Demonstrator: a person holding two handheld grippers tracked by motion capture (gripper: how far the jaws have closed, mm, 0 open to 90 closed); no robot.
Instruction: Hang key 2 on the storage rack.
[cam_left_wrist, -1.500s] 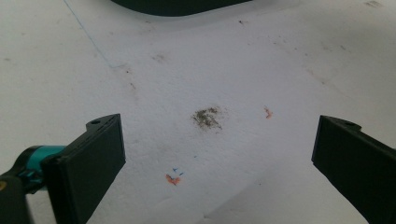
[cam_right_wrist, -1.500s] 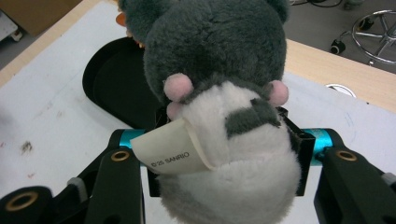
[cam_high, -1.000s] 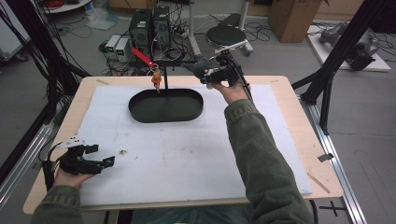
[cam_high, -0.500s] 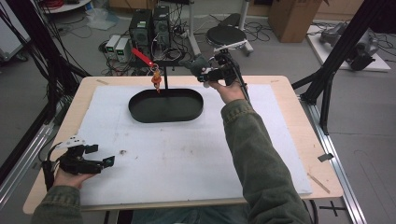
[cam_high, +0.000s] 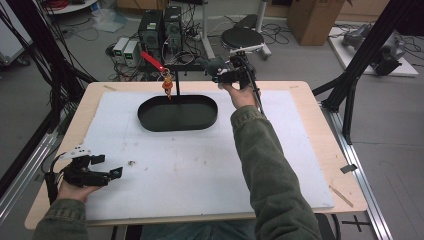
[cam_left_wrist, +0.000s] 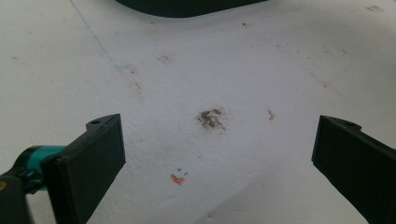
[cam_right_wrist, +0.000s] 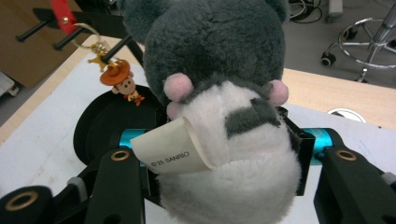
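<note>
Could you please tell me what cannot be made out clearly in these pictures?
- Plush toy: right gripper view, head cut off by the top edge; too small in the high view.
- Black tray: left gripper view, cut off by the top edge.
- Keychain figure: high view, too small for detail.
- Paper tag: curled, further print hidden.

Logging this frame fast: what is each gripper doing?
Left gripper: open, empty, above the white mat.
Right gripper: shut on the grey plush toy.
</note>
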